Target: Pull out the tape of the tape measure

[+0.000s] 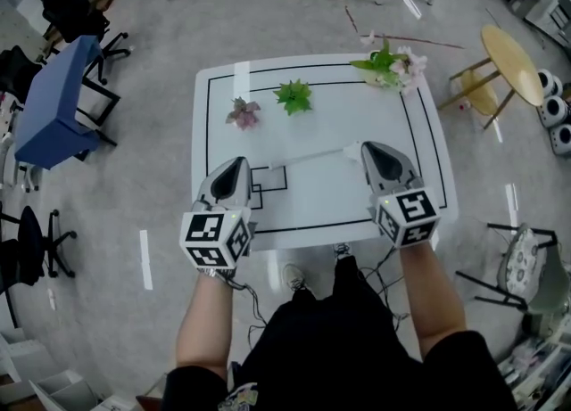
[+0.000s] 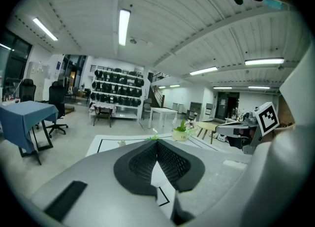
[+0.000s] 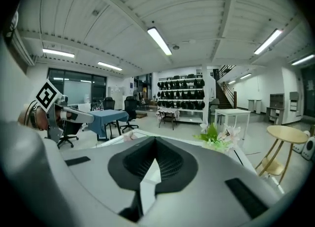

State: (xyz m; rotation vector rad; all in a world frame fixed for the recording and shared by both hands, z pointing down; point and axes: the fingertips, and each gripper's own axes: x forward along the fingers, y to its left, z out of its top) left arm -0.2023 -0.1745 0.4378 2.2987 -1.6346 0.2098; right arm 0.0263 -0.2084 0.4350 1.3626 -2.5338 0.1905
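A thin white tape point(image 1: 308, 158) lies stretched across the white table point(image 1: 339, 209), running from my left gripper's tip to my right gripper's tip. The tape measure's case does not show. My left gripper point(image 1: 243, 165) rests at the tape's left end and my right gripper point(image 1: 364, 147) at its right end. In the left gripper view the jaws of the left gripper point(image 2: 157, 142) meet, and nothing shows between them. The right gripper point(image 3: 155, 140) also has its jaws together in its own view. Whether either one pinches the tape I cannot tell.
A pink plant point(image 1: 244, 112), a green plant point(image 1: 293, 95) and a bunch of flowers point(image 1: 389, 66) stand along the table's far side. A blue-covered table point(image 1: 53, 102) and office chairs stand to the left, a round wooden table point(image 1: 511, 63) to the right.
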